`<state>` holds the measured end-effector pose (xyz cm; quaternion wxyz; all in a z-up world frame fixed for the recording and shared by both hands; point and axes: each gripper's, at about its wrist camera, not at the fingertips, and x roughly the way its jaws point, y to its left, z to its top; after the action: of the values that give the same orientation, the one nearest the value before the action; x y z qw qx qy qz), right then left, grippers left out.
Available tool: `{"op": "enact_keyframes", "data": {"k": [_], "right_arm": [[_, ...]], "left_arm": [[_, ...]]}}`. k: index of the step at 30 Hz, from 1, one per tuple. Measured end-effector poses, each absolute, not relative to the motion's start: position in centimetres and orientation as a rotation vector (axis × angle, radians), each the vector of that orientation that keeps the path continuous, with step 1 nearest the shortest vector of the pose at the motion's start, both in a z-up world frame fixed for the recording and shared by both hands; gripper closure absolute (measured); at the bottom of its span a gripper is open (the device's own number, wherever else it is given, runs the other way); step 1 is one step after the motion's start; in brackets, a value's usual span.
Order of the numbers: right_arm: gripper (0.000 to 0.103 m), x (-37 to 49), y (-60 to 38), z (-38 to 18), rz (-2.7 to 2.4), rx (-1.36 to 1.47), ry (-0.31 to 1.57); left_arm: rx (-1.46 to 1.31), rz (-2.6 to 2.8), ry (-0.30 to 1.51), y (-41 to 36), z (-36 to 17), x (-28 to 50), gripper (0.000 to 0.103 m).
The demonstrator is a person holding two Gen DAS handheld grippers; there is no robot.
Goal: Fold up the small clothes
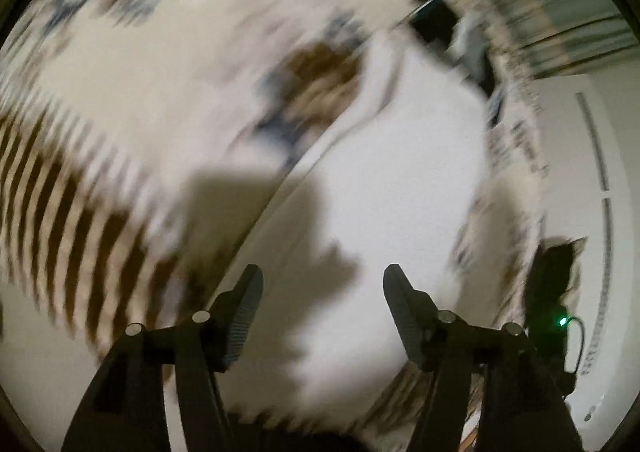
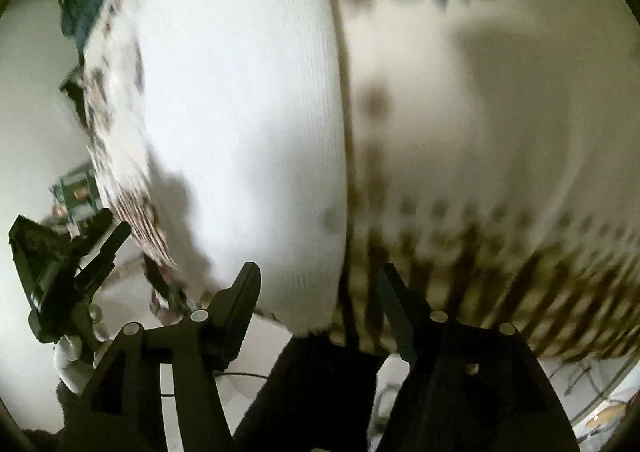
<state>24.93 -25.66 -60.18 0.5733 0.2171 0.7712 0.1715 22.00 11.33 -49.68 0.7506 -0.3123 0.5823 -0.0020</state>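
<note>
left claw [image 1: 323, 284]: fingers spread wide, nothing between them; it hangs over plain white cloth and its own shadow falls there.
garment [image 1: 168, 124]: white knit with brown stripes and blue-brown blotches, fills the left and top of the left wrist view (badly blurred, pattern hard to read); a folded white panel [image 1: 400, 172] lies over it at centre, touching it along a long edge.
table [image 1: 568, 156]: pale surface at the right edge of the left view, beside the garment.
black device [image 1: 552, 292]: at the right of the left view, green light on it, near the garment's edge.
other claw seen from right wrist [image 2: 76, 252]: black, at far left of the right wrist view, beside the garment's patterned hem; cannot tell its opening from here.
right claw [image 2: 320, 284]: fingers well apart, gripping nothing; the garment's lower edge [image 2: 312, 316] sits just in front of the gap (contact unclear, blur).
white panel, right view [image 2: 248, 112]: ribbed knit, sharp, left of a vertical seam; striped part [image 2: 500, 260] to the right, blurred.
</note>
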Motion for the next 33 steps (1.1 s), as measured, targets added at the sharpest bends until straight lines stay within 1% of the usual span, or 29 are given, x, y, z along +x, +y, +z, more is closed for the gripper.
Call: {"op": "enact_keyframes", "data": {"k": [2, 5, 9, 11, 12, 13, 14, 17, 20, 24, 25, 28, 29, 30, 31, 33], "right_arm": [[0.036, 28.6, -27.1, -58.7, 0.383, 0.541, 1.740], [0.036, 34.2, -29.0, -58.0, 0.343, 0.550, 1.662], [0.036, 43.1, -30.7, -57.8, 0.284, 0.559, 1.532], [0.036, 46.9, -32.3, -58.1, 0.247, 0.565, 1.471], [0.036, 48.7, -32.5, -58.3, 0.228, 0.583, 1.445], [0.036, 49.8, -32.6, -58.5, 0.221, 0.604, 1.432], [0.036, 51.3, -32.8, -58.8, 0.209, 0.633, 1.421], [0.036, 54.4, -32.3, -60.4, 0.195, 0.686, 1.431], [0.036, 56.3, -29.9, -61.5, 0.204, 0.682, 1.448], [0.036, 56.6, -25.9, -62.8, 0.201, 0.635, 1.478], [0.036, 55.8, -23.6, -63.4, 0.196, 0.633, 1.479], [0.036, 56.3, -21.9, -63.4, 0.185, 0.595, 1.485], [0.036, 56.4, -21.5, -63.2, 0.180, 0.581, 1.483], [0.036, 56.0, -21.7, -62.8, 0.174, 0.567, 1.483], [0.036, 55.7, -21.7, -62.2, 0.169, 0.552, 1.483], [0.036, 55.1, -21.7, -61.3, 0.181, 0.543, 1.478]], "left_arm": [[-0.664, -0.053, 1.225, 10.6, -49.6, 27.1, 0.042], [-0.616, -0.108, 1.176, 9.9, -50.9, 35.5, 0.042], [-0.576, -0.178, 1.239, 7.9, -55.7, 45.6, 0.043], [-0.561, -0.201, 1.287, 7.5, -58.3, 48.9, 0.045], [-0.570, -0.213, 1.288, 7.6, -59.0, 49.6, 0.054], [-0.591, -0.236, 1.268, 7.8, -59.3, 49.9, 0.099], [-0.595, -0.241, 1.256, 8.1, -59.0, 50.1, 0.097], [-0.597, -0.251, 1.166, 9.6, -56.5, 49.5, 0.098], [-0.611, -0.248, 1.149, 11.7, -55.6, 49.7, 0.098], [-0.632, -0.215, 1.200, 13.5, -58.8, 51.1, 0.098], [-0.632, -0.213, 1.215, 13.9, -59.5, 51.2, 0.098], [-0.633, -0.241, 1.240, 13.8, -60.6, 51.2, 0.097], [-0.646, -0.262, 1.253, 13.7, -60.8, 51.1, 0.093], [-0.670, -0.289, 1.264, 13.7, -60.8, 51.0, 0.093], [-0.686, -0.305, 1.271, 13.7, -60.6, 50.6, 0.089], [-0.703, -0.323, 1.280, 13.8, -59.9, 49.6, 0.074]]}}
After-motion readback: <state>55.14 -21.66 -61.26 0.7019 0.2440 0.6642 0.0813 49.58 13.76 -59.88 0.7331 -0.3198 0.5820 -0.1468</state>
